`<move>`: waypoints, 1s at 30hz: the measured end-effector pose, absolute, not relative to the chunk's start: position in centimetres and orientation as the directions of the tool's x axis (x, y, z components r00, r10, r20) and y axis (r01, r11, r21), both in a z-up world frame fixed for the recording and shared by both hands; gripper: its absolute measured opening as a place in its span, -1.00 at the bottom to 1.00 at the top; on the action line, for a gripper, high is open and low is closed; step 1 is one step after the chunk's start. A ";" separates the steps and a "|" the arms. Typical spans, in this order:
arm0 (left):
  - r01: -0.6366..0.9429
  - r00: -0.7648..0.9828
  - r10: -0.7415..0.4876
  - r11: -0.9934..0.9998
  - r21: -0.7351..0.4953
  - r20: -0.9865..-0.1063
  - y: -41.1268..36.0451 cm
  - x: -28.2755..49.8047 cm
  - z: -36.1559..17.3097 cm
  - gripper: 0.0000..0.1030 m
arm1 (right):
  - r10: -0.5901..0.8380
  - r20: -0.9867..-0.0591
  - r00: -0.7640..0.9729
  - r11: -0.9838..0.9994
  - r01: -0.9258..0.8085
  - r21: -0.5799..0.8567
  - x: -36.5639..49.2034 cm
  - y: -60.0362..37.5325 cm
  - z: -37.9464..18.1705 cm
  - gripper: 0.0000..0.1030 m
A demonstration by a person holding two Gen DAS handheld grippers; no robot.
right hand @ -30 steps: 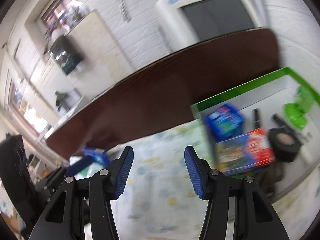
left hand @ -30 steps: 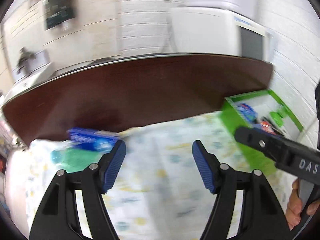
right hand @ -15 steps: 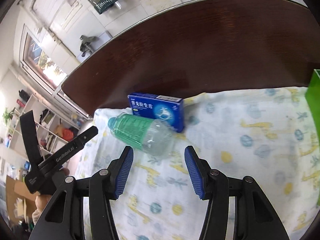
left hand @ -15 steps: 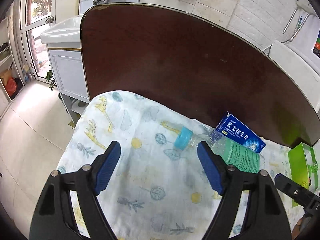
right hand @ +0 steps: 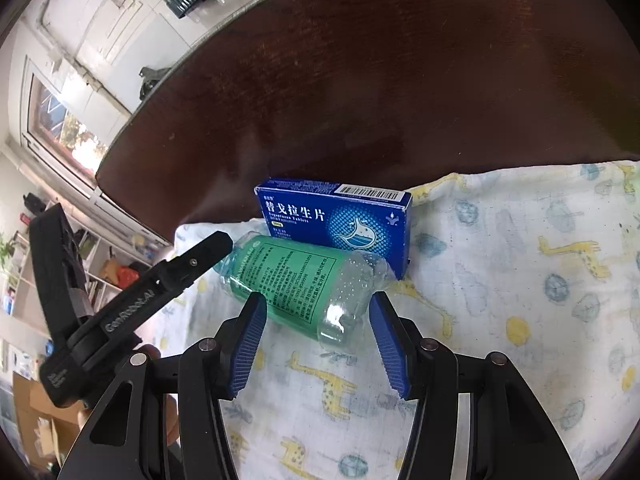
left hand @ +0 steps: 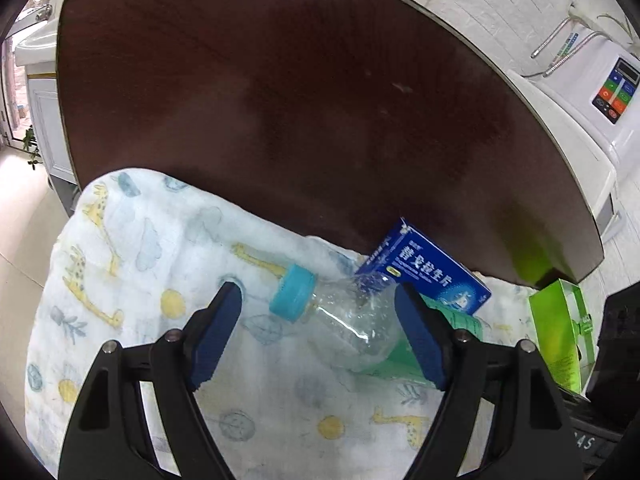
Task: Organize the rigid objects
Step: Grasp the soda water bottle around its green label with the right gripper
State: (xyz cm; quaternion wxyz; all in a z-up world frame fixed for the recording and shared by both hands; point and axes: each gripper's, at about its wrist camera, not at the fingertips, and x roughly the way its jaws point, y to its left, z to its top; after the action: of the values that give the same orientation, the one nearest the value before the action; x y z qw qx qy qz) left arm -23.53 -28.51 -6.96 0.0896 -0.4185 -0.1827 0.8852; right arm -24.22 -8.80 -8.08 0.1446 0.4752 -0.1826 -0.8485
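Note:
A clear plastic bottle (left hand: 352,320) with a blue cap (left hand: 293,293) and green label lies on its side on the giraffe-print cloth (left hand: 160,264). It also shows in the right wrist view (right hand: 304,284). A blue medicine box (left hand: 424,268) stands just behind it, also seen from the right wrist (right hand: 336,216). My left gripper (left hand: 320,336) is open, its pads on either side of the bottle's neck end. My right gripper (right hand: 316,344) is open, just short of the bottle's base. The left gripper's body (right hand: 132,308) shows at left in the right wrist view.
The cloth covers the near part of a dark brown round table (left hand: 300,92). A green box (left hand: 560,332) stands at the right edge of the cloth. A white appliance (left hand: 592,92) stands beyond the table's right side. The floor drops off at left.
Both grippers have closed in on the bottle. The left one moved forward so the bottle's neck now lies between its open pads. The right one has come nearer to the bottle's base.

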 end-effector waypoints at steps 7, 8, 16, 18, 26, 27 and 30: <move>-0.075 -0.606 0.361 -0.913 -0.402 -0.709 -26.5 -21.8 -6.2 0.35 | -0.446 -0.738 -0.506 -0.882 0.112 0.457 -23.7 -8.8 -8.3 0.02; -0.080 -0.605 0.361 -0.915 -0.396 -0.710 -26.2 -21.4 -6.0 0.34 | -0.454 -0.736 -0.502 -0.880 0.121 0.460 -23.6 -8.6 -8.3 -0.01; -0.124 -0.605 0.318 -0.943 -0.308 -0.730 -24.9 -19.0 -5.7 0.35 | -0.464 -0.717 -0.521 -0.879 0.169 0.446 -20.6 -6.7 -7.0 -0.03; -0.091 -0.631 0.292 -0.948 -0.305 -0.719 -25.9 -18.6 -5.2 0.38 | -0.460 -0.711 -0.532 -0.878 0.153 0.454 -20.0 -5.6 -6.6 -0.03; 0.090 -0.638 0.225 -0.928 -0.362 -0.737 -31.0 -20.3 -5.8 0.38 | -0.452 -0.692 -0.562 -0.867 0.094 0.490 -20.4 -4.0 -6.2 -0.04; 0.088 -0.630 0.234 -0.926 -0.367 -0.740 -31.2 -20.8 -6.0 0.38 | -0.460 -0.690 -0.559 -0.861 0.089 0.501 -20.7 -4.1 -6.3 -0.03; 0.073 -0.613 0.268 -0.917 -0.392 -0.743 -31.4 -22.7 -6.4 0.39 | -0.477 -0.694 -0.540 -0.845 0.066 0.530 -22.1 -4.9 -6.7 -0.03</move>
State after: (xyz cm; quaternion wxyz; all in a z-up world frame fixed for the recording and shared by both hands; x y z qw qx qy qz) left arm -22.65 -31.43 -6.39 0.0557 -0.4361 -0.1956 0.8766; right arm -22.11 -4.95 -6.67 0.1602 0.4521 -0.2272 -0.8475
